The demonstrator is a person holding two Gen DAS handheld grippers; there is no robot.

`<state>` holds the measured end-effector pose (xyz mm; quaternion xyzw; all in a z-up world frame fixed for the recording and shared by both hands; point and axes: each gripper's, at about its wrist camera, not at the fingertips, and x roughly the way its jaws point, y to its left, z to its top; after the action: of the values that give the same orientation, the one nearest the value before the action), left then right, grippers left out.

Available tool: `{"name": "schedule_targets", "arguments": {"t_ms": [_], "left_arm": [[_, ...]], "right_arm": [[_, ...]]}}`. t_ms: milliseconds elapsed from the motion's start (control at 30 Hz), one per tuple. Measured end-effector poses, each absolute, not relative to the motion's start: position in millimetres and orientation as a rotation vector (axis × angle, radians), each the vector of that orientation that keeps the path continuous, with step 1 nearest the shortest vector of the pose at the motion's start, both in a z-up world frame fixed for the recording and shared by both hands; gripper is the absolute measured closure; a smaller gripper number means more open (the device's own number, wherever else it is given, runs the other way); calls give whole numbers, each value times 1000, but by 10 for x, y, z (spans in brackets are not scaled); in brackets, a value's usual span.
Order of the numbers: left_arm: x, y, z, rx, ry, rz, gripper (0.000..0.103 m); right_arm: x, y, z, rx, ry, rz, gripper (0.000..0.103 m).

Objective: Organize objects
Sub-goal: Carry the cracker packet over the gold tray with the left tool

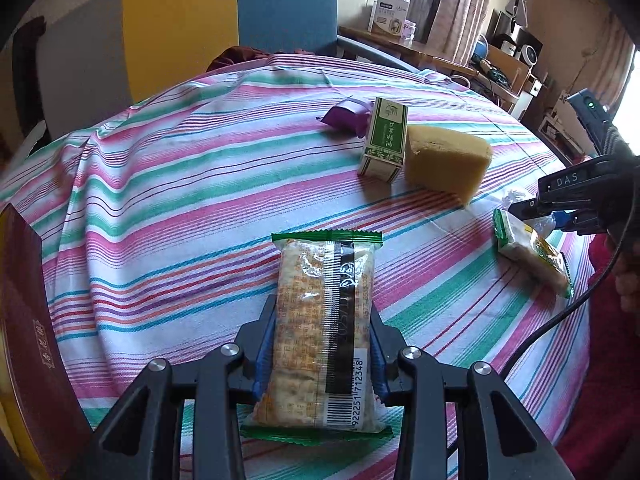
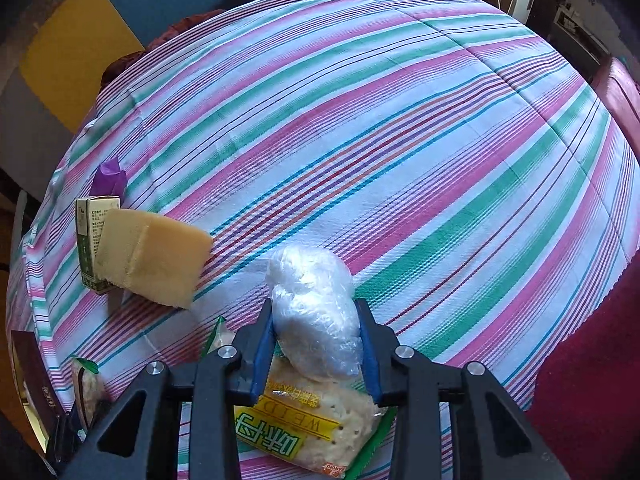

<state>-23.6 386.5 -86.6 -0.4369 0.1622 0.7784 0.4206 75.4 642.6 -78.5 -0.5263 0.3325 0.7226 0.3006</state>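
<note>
My left gripper [image 1: 324,344] clamps the cracker packet [image 1: 326,332] above the worktop [image 1: 180,184]; my right gripper [image 2: 318,340] pinches the plastic-wrapped bundle [image 2: 314,312]. Best: keep both level, set down beside the sponge [image 1: 444,160].

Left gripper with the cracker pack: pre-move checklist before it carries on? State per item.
1. Left gripper shut on cracker pack: ok.
2. Pack centred between the fingers: ok.
3. Pack lifted off striped cloth: cannot tell.
4. Right gripper shut on plastic-wrapped bundle: ok.
5. Second cracker pack under the right gripper, free of the bundle: cannot tell.
6. Green box and yellow sponge outside the left fingers: ok.
</note>
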Motion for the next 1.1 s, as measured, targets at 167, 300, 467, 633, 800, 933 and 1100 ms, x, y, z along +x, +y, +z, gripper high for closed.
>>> {"name": "schedule_targets", "arguments": {"t_ms": [167, 300, 467, 633, 800, 933, 1100], "left_arm": [[-243, 3868, -869, -1102, 398, 1955, 63], [-229, 3868, -873, -1093, 396, 1961, 63], [-215, 3857, -873, -1081, 392, 1971, 65], [-177, 3860, -881, -1058, 403, 1998, 65], [-154, 3853, -889, -1034, 414, 2009, 65], [-133, 3859, -889, -1018, 431, 2014, 65], [-143, 3831, -860, -1039, 413, 2015, 66]], "right_arm": [[752, 6424, -786, -1403, 867, 1918, 65], [742, 6415, -793, -1421, 832, 1919, 64], [765, 6441, -796, -1424, 829, 1918, 64], [779, 6457, -800, -1430, 815, 1919, 63], [802, 6468, -793, -1433, 787, 1920, 64], [826, 6485, -784, -1433, 769, 1920, 65], [862, 6531, -776, -1424, 762, 1929, 65]]}}
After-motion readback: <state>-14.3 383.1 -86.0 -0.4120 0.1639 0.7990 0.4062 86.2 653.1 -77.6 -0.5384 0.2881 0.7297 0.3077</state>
